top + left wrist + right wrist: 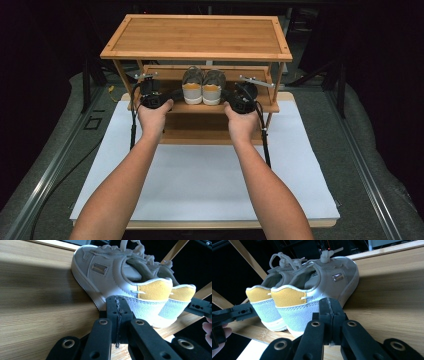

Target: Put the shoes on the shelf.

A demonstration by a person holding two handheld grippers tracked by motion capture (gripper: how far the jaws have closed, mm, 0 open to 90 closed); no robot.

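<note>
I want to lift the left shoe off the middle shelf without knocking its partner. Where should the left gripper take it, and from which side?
Probably the left shoe is best gripped at its yellow heel tab, coming from the open front of the shelf. The heel faces outward and stands upright, while the right shoe sits tight alongside. The left gripper is shut, so it must open first.

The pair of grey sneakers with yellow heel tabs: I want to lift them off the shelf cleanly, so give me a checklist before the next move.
1. Pair of grey sneakers with yellow heel tabs upright, side by side: ok.
2. Heels face the person: ok.
3. Left gripper open for a grasp: not ok, jaws shut.
4. Right gripper open: not ok, shut.
5. Grippers flank the pair on the bamboo rack's middle shelf: ok.
6. Contact with the shoes: cannot tell.
</note>
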